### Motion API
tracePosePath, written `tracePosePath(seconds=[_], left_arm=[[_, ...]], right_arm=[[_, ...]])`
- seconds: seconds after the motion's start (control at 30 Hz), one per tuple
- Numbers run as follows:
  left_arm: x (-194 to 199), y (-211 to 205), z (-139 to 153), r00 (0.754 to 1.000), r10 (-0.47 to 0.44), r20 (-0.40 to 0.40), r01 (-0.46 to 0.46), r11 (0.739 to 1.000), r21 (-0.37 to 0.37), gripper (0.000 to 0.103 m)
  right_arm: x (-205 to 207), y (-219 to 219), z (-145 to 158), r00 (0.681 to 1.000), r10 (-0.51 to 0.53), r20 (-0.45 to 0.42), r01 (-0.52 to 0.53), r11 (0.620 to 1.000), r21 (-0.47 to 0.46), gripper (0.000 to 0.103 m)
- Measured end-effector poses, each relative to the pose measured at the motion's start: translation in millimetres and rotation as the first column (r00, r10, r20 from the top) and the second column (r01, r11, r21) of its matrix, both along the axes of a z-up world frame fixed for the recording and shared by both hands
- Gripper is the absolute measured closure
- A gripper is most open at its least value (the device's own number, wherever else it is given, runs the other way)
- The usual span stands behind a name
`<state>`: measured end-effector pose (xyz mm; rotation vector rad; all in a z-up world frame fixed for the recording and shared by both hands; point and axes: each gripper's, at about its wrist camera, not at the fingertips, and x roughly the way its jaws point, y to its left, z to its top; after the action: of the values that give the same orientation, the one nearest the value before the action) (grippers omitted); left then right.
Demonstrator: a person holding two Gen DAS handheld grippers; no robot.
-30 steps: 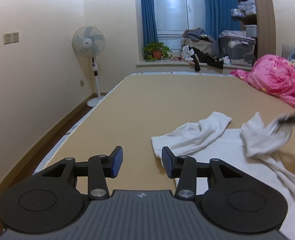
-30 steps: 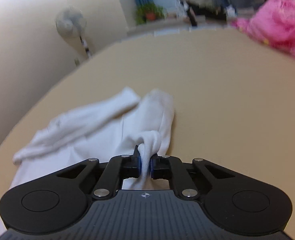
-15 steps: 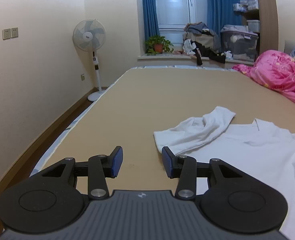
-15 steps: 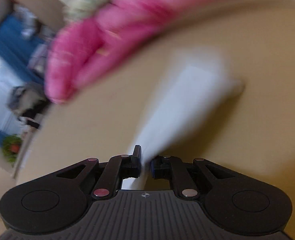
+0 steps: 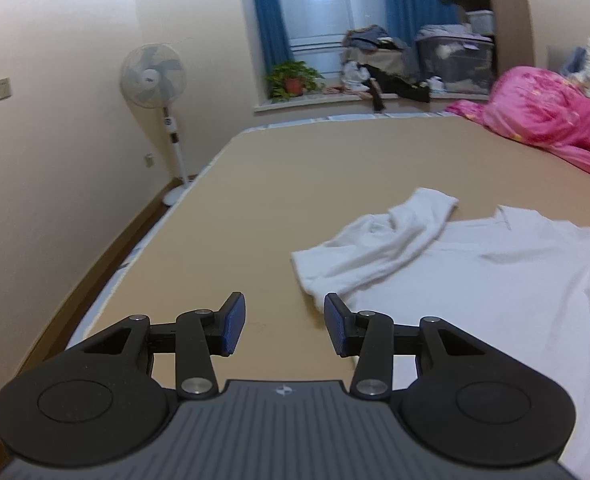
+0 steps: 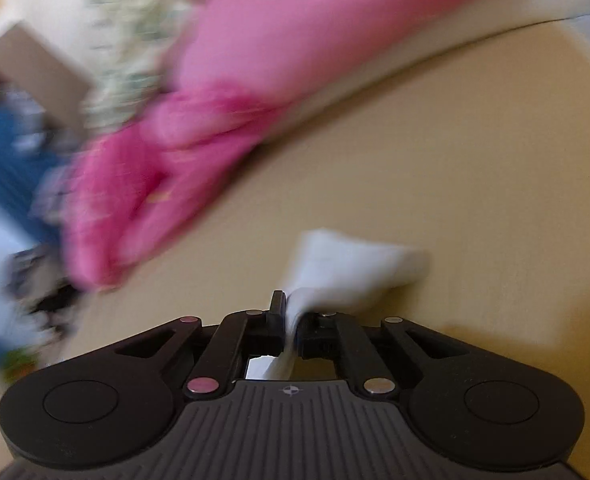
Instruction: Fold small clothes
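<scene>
From the left wrist, the left gripper (image 5: pixel 285 326) stands half open and empty near the white shirt (image 5: pixel 495 280), spread on the bed (image 5: pixel 295 184). From the right wrist, the right gripper (image 6: pixel 291 328), jaws just easing apart, has a sleeve (image 6: pixel 355 272) between them. The cloth looks light, limp; best pinched at hems or corners.

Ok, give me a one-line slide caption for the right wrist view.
Right gripper pinching a white garment's sleeve over the tan bed surface, pink quilt blurred behind.
</scene>
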<state>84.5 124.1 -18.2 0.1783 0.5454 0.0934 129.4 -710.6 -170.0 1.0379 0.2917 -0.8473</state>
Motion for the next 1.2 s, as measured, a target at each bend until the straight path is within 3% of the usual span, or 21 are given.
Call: tracePosePath(seconds=[0.03,0.07,0.17,0.23,0.3,0.37,0.43,0.47,0.5,0.57,0.63,0.7,0.77,0.87,0.93,0.97,1.0,1.03,1.07,1.13,1.2], left_arm=[[0,-3,-2,1.0,-0.018,-0.001,0.018,1.0,0.005,0.051],[-1,-5,-2,0.999,-0.039,-0.001,0.039,0.999,0.006,0.05],[-4,-8,-1,0.998,-0.065,0.004,0.065,0.998,-0.009,0.049],[-7,-9,0,0.997,-0.082,0.012,0.082,0.996,-0.02,0.049],[-10,-9,1,0.996,-0.082,0.016,0.083,0.996,-0.014,0.049],[-12,-10,1,0.998,-0.067,0.014,0.067,0.998,0.006,0.049],[-15,-11,2,0.999,-0.048,0.005,0.048,0.998,0.027,0.049],[-16,-11,2,0.999,-0.038,-0.005,0.038,0.999,0.033,0.049],[-16,-7,2,0.999,-0.018,-0.035,0.018,1.0,0.002,0.049],[-15,1,1,0.993,0.01,-0.116,-0.025,0.991,-0.129,0.049],[-19,6,-11,0.981,0.011,-0.196,-0.064,0.961,-0.267,0.05],[-29,5,-32,0.963,0.012,-0.271,-0.105,0.938,-0.331,0.05],[-41,-1,-59,0.934,0.014,-0.356,-0.131,0.942,-0.309,0.052],[-53,-6,-91,0.872,0.005,-0.49,-0.129,0.967,-0.219,0.052],[-58,-8,-107,0.831,0.001,-0.556,-0.107,0.982,-0.158,0.055],[-59,-5,-111,0.818,0.006,-0.576,-0.114,0.982,-0.15,0.058],[-59,-2,-113,0.811,0.002,-0.585,-0.121,0.979,-0.164,0.061],[-59,0,-112,0.81,-0.012,-0.586,-0.12,0.975,-0.186,0.075],[-59,1,-109,0.812,-0.027,-0.583,-0.115,0.972,-0.204,0.099],[-61,0,-102,0.821,-0.037,-0.57,-0.103,0.972,-0.213,0.098],[-71,-2,-88,0.851,-0.05,-0.523,-0.07,0.976,-0.208,0.099]], right_arm=[[-3,-1,-3,0.997,-0.042,-0.068,0.045,0.998,0.035,0.085],[-3,0,-4,0.994,-0.042,-0.098,0.048,0.997,0.058,0.088],[-3,28,29,0.983,0.011,-0.182,-0.017,0.999,-0.033,0.085],[-3,57,62,0.984,0.104,-0.142,-0.12,0.987,-0.111,0.085],[-3,95,95,0.963,0.256,-0.089,-0.267,0.951,-0.159,0.085],[-7,139,118,0.884,0.464,-0.046,-0.465,0.867,-0.178,0.082],[-14,183,128,0.753,0.657,-0.033,-0.654,0.743,-0.14,0.077],[-22,207,129,0.673,0.739,-0.035,-0.737,0.666,-0.111,0.076],[-31,227,129,0.616,0.786,-0.049,-0.786,0.61,-0.095,0.076],[-50,267,124,0.516,0.846,-0.13,-0.856,0.512,-0.07,0.074],[-67,293,113,0.467,0.86,-0.205,-0.882,0.471,-0.031,0.072],[-83,310,93,0.424,0.873,-0.242,-0.898,0.441,0.017,0.067],[-89,324,70,0.369,0.877,-0.308,-0.91,0.408,0.073,0.067],[-109,355,41,0.267,0.857,-0.44,-0.928,0.353,0.123,0.067],[-118,364,36,0.25,0.841,-0.479,-0.94,0.331,0.089,0.066],[-115,374,41,0.242,0.835,-0.494,-0.945,0.318,0.073,0.073],[-117,376,42,0.237,0.835,-0.497,-0.951,0.305,0.059,0.094],[-119,376,44,0.235,0.845,-0.481,-0.953,0.298,0.059,0.098],[-122,373,47,0.253,0.854,-0.455,-0.947,0.315,0.063,0.098],[-124,361,58,0.313,0.854,-0.417,-0.925,0.373,0.069,0.099],[-143,346,76,0.41,0.836,-0.365,-0.889,0.455,0.044,0.1]])
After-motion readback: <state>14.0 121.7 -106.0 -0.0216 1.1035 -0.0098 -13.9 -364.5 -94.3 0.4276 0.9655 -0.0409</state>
